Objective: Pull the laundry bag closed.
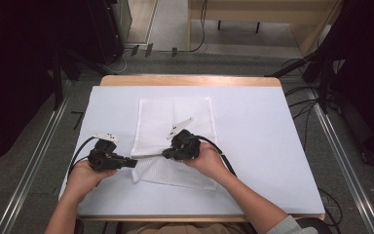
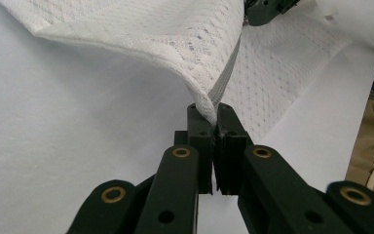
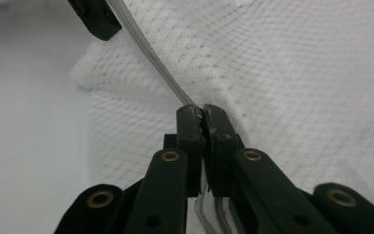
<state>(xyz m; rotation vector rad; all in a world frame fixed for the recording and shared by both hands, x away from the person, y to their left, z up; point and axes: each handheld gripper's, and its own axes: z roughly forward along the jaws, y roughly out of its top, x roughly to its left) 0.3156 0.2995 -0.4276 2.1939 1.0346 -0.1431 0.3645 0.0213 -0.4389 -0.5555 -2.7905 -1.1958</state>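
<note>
A white mesh bag (image 1: 174, 141) lies mid-table on the pale table cover (image 1: 263, 146), its near-left corner lifted. Our left gripper (image 2: 214, 119) is clamped on that corner at the end of the grey zipper (image 2: 226, 73), while our right gripper (image 3: 200, 117) is closed on what we judge to be the zipper pull. To work the zipper cleanly, we keep the track taut and draw along its line.
</note>
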